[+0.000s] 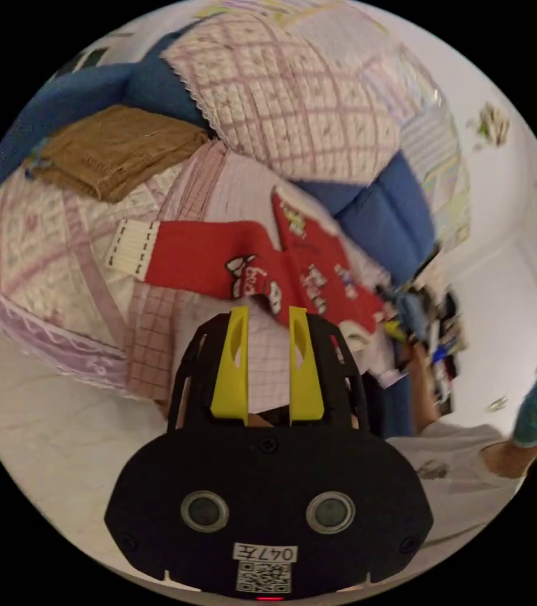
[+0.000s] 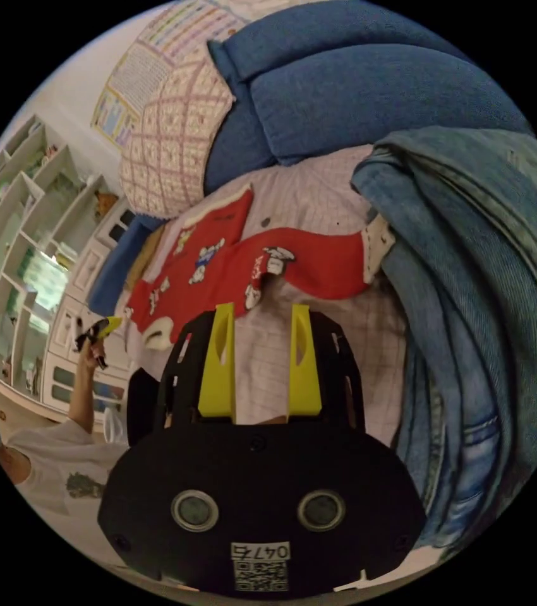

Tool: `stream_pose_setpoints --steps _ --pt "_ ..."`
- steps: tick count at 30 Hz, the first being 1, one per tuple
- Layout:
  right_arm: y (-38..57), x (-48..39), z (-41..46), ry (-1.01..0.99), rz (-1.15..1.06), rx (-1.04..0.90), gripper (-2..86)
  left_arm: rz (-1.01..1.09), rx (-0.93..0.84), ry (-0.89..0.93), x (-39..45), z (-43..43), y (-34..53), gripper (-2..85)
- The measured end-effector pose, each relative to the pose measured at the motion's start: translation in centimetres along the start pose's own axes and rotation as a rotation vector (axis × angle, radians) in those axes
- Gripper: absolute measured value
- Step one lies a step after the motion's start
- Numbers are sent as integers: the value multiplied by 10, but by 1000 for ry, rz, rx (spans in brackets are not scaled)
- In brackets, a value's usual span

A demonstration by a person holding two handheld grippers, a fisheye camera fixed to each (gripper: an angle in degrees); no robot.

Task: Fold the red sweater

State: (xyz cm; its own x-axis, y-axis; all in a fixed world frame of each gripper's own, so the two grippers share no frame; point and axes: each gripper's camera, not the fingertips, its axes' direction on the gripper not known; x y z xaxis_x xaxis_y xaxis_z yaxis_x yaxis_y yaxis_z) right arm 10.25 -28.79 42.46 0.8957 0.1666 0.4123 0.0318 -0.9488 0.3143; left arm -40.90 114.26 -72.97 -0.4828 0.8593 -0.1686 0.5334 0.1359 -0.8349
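Note:
The red sweater [image 1: 218, 262] with cartoon prints lies spread on a pink checked bedspread [image 1: 237, 189], one sleeve stretched out to its white ribbed cuff [image 1: 132, 249]. My left gripper [image 1: 268, 312] hovers open just short of the sweater's near edge, nothing between its yellow jaws. In the right gripper view the sweater [image 2: 230, 265] lies with its other white cuff [image 2: 379, 246] touching a pile of jeans. My right gripper [image 2: 262, 309] is open too, its tips close to the sleeve's lower edge. Each view catches the other gripper, blurred [image 1: 420, 315] or small [image 2: 99, 329], in the person's hand.
A folded brown garment [image 1: 114, 148] rests on the bed beyond the cuff. A quilted pillow [image 1: 294, 95] and blue cushions [image 2: 357, 82] stand behind the sweater. Blue jeans [image 2: 470, 284] are heaped beside it. White shelves [image 2: 22, 252] line the wall.

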Motion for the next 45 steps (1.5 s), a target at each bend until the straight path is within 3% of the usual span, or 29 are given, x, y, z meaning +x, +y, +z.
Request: stream_pose_setpoints --steps 2,6,10,12,14,17,26,30,36,40,45 --pt "33 -10 -5 -20 31 103 77 -91 156 82 -24 -19 -2 94" --pt "77 -34 5 -56 59 193 61 -252 219 33 -47 -15 -15 99" --pt "109 -81 17 -102 17 247 56 -408 294 139 -79 2 -31 105" --pt "116 -101 20 -112 -24 238 54 -451 399 36 -85 -11 -34 100" --pt "123 -128 20 -103 -96 213 51 -416 526 -226 -83 -38 -44 99" --pt "134 -151 19 -49 -160 205 46 -404 524 -430 -98 -51 -68 100" --pt "167 -146 25 -17 -124 167 22 -443 390 -440 -169 -41 -122 92" --pt "180 -138 14 43 -111 175 13 -381 411 -397 -180 -55 -112 14" --pt "196 -115 -7 46 -80 198 6 -364 472 -333 -208 -92 -93 -8" --pt "207 -100 -23 65 -71 214 4 -241 581 -318 -197 -140 -88 -9" --pt "218 -80 -40 68 -52 239 3 -17 571 -198 -150 -162 -82 -10"
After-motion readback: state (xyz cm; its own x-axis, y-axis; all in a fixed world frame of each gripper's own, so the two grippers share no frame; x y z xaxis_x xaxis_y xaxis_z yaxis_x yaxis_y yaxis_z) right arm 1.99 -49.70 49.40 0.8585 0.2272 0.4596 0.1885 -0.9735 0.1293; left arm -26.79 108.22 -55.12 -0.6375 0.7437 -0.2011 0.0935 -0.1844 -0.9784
